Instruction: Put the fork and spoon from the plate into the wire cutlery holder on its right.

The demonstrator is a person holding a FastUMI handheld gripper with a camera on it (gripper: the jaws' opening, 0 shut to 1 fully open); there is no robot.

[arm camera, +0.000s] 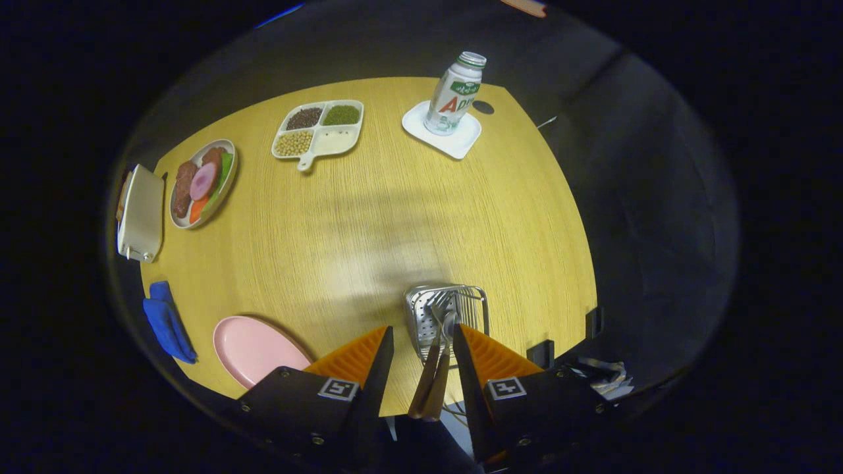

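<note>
Tongs (423, 339) here means the hand-held gripper's two fingers, which stand apart with a clear gap between them and press on nothing. In that gap lie the wooden handles of the fork (435, 316) and spoon (449, 329), side by side, their long axes running straight ahead along the fingers and their metal heads already leaning into the wire cutlery holder (451, 309) just ahead of the fingertips. Whether either handle touches a finger I cannot tell; they look free of both. Judging from this, both pieces are in the holder and the task is about done, so the move that remains is to draw straight back along the handles without catching them. The pink plate (253, 349) lies bare to the left of the fingers, with a blue cloth (168, 322) beyond it at the table's (369, 217) rim. The holder stands close to the table's near edge, so there is little room on that side, while the wooden top ahead is open as far as the divided dish of beans (319, 128), the plate of food (201, 181) and the bottle (454, 95) on its white coaster (461, 141).
</note>
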